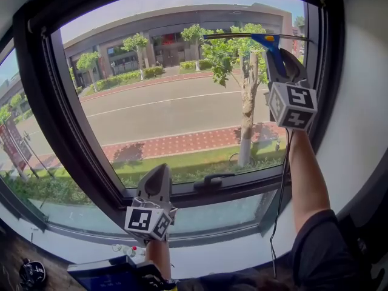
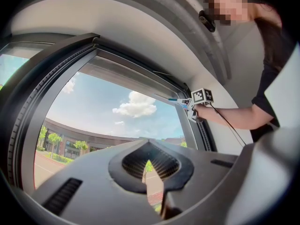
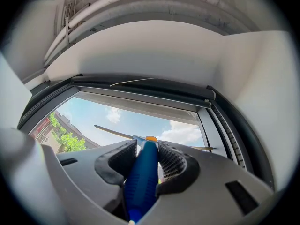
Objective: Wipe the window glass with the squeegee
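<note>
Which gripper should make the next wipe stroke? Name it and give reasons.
Right. The right gripper is shut on the squeegee, with the blade up near the top right of the window glass. The left gripper holds nothing and sits low by the sill.

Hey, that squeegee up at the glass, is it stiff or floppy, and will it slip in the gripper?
Probably stiff: the squeegee blade lies straight across the glass. Likely light, since the right gripper alone holds it high. Its ribbed handle sits clamped between the jaws, so slipping seems unlikely.

Right gripper (image 1: 276,58) raised high, jaws clamped; left gripper (image 1: 159,171) low, jaws together.
</note>
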`<state>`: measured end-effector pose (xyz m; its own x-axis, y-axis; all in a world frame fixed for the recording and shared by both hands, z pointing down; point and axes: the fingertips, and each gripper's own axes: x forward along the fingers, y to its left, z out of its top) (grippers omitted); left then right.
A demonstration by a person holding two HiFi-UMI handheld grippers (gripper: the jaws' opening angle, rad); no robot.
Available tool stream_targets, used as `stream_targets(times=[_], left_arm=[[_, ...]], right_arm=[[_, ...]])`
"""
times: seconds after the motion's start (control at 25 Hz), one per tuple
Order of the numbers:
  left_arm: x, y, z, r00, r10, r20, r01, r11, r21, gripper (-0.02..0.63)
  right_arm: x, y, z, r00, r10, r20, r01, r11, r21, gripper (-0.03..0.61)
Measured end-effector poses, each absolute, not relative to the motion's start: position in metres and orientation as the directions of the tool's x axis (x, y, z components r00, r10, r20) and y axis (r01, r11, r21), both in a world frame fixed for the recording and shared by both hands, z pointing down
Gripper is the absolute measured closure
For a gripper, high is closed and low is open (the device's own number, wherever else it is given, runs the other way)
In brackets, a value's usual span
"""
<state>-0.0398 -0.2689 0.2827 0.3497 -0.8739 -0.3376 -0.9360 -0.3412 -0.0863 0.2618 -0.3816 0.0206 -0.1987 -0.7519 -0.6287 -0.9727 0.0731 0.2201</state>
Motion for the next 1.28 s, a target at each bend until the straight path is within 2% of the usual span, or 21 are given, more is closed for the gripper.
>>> stream_targets(times=[1.28], left_arm=[[-0.032, -0.265, 0.299, 0.371, -0.881, -0.294, -0.928, -0.365, -0.078, 0.612]], right_arm=[[0.262, -0.374, 0.133, -0.190, -0.805, -0.563, -0.974, 0.082, 0.213, 0.437]])
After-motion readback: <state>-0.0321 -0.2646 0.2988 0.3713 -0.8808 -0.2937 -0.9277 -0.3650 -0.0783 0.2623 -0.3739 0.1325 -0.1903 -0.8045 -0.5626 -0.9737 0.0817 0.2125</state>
